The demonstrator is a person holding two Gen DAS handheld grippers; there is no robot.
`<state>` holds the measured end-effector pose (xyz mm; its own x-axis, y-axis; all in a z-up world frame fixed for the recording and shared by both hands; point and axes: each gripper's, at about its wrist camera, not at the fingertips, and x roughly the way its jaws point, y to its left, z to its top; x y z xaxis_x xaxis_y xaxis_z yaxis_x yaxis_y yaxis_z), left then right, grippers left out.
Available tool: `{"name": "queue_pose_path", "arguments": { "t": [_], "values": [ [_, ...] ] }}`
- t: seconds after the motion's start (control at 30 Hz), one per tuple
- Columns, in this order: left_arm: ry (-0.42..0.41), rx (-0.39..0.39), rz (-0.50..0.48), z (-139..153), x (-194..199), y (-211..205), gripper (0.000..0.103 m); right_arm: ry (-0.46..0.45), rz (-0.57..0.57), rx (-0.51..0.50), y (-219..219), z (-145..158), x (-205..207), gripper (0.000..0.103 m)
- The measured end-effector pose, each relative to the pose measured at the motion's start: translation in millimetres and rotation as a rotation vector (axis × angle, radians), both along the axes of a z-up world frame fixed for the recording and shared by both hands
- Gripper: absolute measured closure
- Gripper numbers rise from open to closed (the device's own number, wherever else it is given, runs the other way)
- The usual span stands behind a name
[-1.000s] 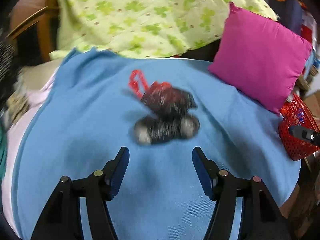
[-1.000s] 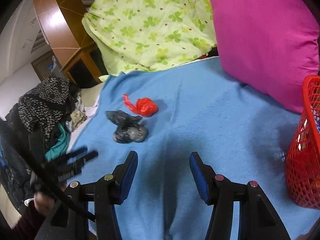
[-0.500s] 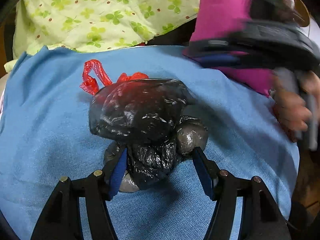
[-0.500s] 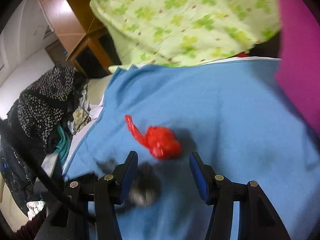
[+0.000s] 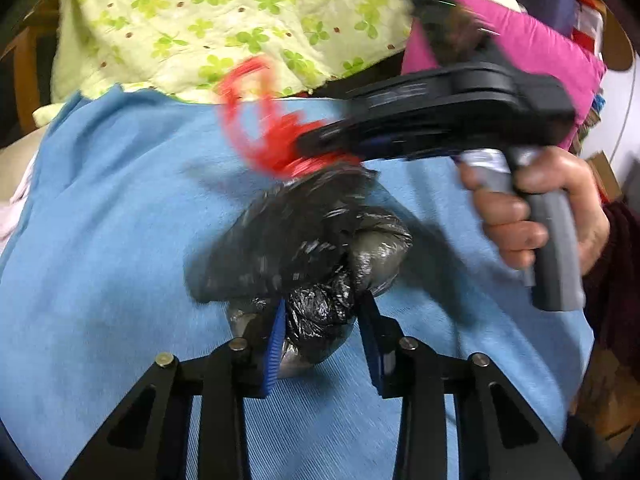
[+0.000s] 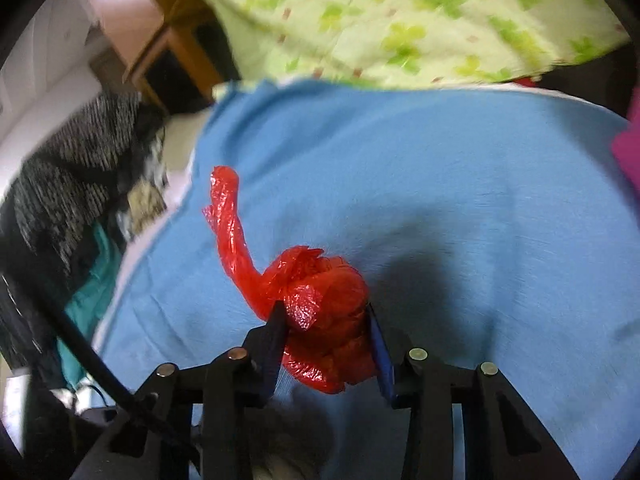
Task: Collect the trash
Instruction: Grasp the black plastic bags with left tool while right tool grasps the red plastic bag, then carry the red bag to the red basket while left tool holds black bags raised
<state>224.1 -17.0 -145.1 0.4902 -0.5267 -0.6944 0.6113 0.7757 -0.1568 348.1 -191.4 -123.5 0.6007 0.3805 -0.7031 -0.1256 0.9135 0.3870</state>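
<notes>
Left wrist: left gripper [image 5: 322, 322] clamps black bag [image 5: 304, 240]; right gripper [image 6: 328, 328] closing on red bag [image 6: 324, 312]

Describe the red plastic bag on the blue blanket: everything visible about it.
The red bag is thin, glossy, crinkled plastic, bunched into a knotted ball with a twisted tail rising up and left. It sits on the blue blanket between the right gripper fingers, which are closing on it. The black bag lies right beside it.

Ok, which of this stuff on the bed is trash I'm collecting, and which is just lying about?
Job:
- black bag, left gripper shut on it
- red bag, right gripper closing around it

Lying about:
- blue blanket
- green quilt
- pink cushion
- clothes pile
</notes>
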Motion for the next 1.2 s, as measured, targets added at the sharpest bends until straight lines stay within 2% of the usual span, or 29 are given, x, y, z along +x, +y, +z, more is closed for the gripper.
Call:
{"name": "queue_pose_path", "arguments": {
  "t": [0.07,0.2,0.3,0.47,0.6,0.83,1.2],
  "values": [
    [-0.014,0.001,0.035,11,-18,2,0.069,-0.033,-0.041,0.026,-17,14,-29,0.062],
    [-0.072,-0.011,0.096,48,-66,-1,0.069,-0.102,-0.099,0.003,-44,45,-112,0.062],
    [-0.135,0.034,0.151,74,-103,-12,0.069,-0.125,-0.138,0.003,-57,58,-173,0.062],
    [-0.189,0.069,0.220,115,-157,-24,0.069,-0.164,-0.214,0.017,-76,78,-268,0.062],
    [-0.257,0.111,0.292,141,-199,-35,0.069,-0.207,-0.246,0.001,-84,92,-321,0.062],
    [-0.342,0.155,0.352,163,-238,-50,0.069,-0.294,-0.274,-0.005,-86,118,-389,0.062],
    [-0.410,0.169,0.325,184,-284,-76,0.069,-0.376,-0.339,0.009,-99,139,-458,0.062]
  ]
}}
